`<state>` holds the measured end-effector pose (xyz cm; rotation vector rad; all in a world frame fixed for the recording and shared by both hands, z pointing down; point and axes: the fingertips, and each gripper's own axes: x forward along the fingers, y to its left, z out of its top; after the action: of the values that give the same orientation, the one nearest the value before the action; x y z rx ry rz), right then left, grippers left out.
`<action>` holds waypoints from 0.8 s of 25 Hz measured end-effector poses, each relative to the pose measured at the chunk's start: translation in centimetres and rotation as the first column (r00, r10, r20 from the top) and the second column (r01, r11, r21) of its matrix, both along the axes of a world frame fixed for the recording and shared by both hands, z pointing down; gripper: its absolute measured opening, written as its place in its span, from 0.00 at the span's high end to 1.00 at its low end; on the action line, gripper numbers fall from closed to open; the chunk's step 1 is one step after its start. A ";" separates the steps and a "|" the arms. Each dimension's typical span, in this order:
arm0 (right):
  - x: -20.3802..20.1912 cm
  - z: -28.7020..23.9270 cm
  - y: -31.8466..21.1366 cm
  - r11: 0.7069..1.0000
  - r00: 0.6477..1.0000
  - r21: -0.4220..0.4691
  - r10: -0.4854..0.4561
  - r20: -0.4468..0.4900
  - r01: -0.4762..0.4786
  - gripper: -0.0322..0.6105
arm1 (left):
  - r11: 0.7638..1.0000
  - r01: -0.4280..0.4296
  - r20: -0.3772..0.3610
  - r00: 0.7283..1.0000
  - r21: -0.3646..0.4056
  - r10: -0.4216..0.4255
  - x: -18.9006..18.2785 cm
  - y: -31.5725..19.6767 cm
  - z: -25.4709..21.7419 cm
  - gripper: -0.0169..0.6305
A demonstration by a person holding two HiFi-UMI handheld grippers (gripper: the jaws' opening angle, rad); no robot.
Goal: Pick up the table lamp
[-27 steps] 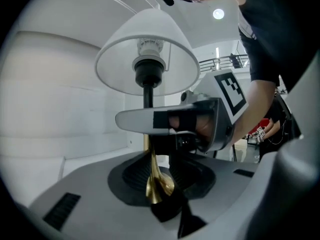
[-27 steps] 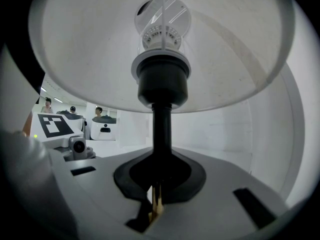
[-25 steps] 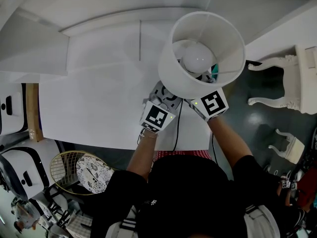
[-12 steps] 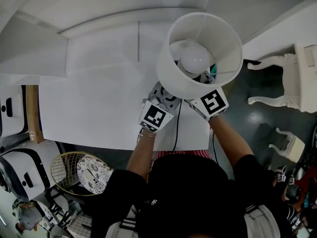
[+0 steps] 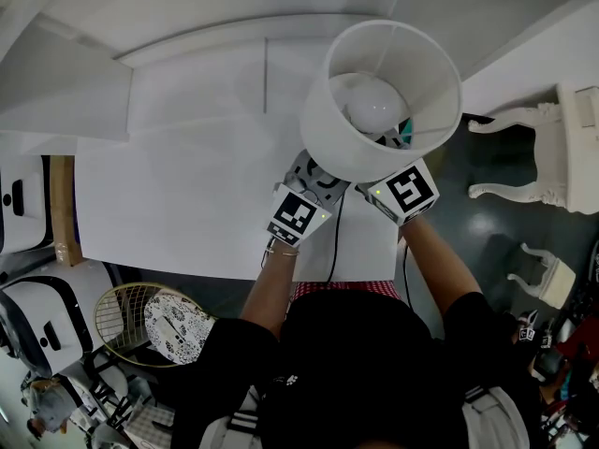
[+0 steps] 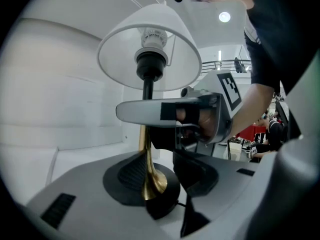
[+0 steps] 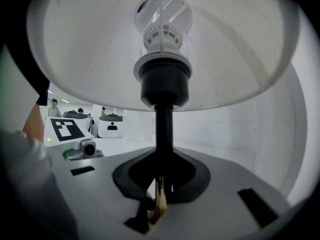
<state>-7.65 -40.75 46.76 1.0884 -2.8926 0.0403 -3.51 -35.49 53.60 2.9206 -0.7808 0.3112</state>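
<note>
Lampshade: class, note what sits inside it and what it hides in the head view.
A white bulb in a black socket. From above, the lampshade hides the stem below.

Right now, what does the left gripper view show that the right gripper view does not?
Only the left gripper view: the right gripper across the lamp's stem, and the left gripper's own parted jaws, which have just been opening, either side of the flared brass foot. Only the right gripper view: the bulb's round top, and the right jaws pinching the stem, though they have just opened slightly. Both: white shade, black socket.
</note>
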 end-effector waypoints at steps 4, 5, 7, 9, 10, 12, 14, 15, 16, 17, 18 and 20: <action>0.2 0.0 0.3 1.000 1.000 0.001 -0.005 0.013 0.005 0.85 | 1.000 -0.010 -0.007 1.000 -0.013 0.010 -0.1 0.0 0.0 0.73; 0.4 0.0 0.5 1.000 1.000 -0.001 -0.004 0.009 0.004 0.85 | 1.000 -0.013 -0.005 1.000 -0.016 0.013 0.0 0.1 0.0 0.73; 0.6 0.1 0.6 1.000 1.000 -0.005 -0.003 0.000 0.003 0.85 | 1.000 -0.015 0.018 1.000 -0.012 0.016 0.1 0.1 0.0 0.73; 0.6 0.2 0.6 1.000 1.000 -0.006 0.003 -0.006 -0.003 0.85 | 1.000 -0.015 0.050 0.999 -0.001 0.015 0.1 0.1 0.1 0.72; 0.6 0.2 0.6 1.000 1.000 -0.004 0.004 -0.007 -0.004 0.85 | 1.000 -0.015 0.055 0.998 -0.002 0.015 0.1 0.2 0.1 0.72; 0.4 0.2 0.7 1.000 1.000 -0.006 0.003 -0.010 -0.003 0.85 | 1.000 -0.015 0.043 0.999 -0.014 0.015 0.1 0.3 0.1 0.70; 0.4 0.3 0.7 1.000 1.000 -0.012 0.004 -0.017 -0.004 0.85 | 1.000 -0.015 0.031 0.999 -0.012 0.016 0.1 0.4 -0.2 0.68; 0.5 0.3 0.7 1.000 1.000 -0.013 0.006 -0.020 -0.006 0.85 | 1.000 -0.014 0.022 1.000 -0.003 0.014 0.1 0.4 -0.4 0.67; 0.5 0.3 0.7 1.000 1.000 -0.013 0.004 -0.020 -0.005 0.85 | 1.000 -0.010 0.007 1.000 0.007 0.010 0.1 0.3 -0.8 0.67; 0.5 0.3 0.7 1.000 1.000 -0.012 0.003 -0.017 -0.003 0.85 | 1.000 -0.004 -0.009 1.000 0.020 0.004 0.0 0.2 -1.2 0.67; 0.5 0.3 0.7 1.000 1.000 -0.013 0.003 -0.014 -0.003 0.85 | 0.999 0.002 -0.020 1.000 0.033 -0.002 -0.1 0.0 -1.6 0.67; 0.6 0.4 0.7 1.000 1.000 -0.020 0.003 -0.012 -0.004 0.85 | 0.999 0.004 -0.008 1.000 0.052 -0.004 -0.1 -0.5 -1.8 0.66</action>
<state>-7.10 -40.09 47.14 1.0866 -2.8730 0.0621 -3.60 -36.00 51.84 2.9660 -0.8054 0.2826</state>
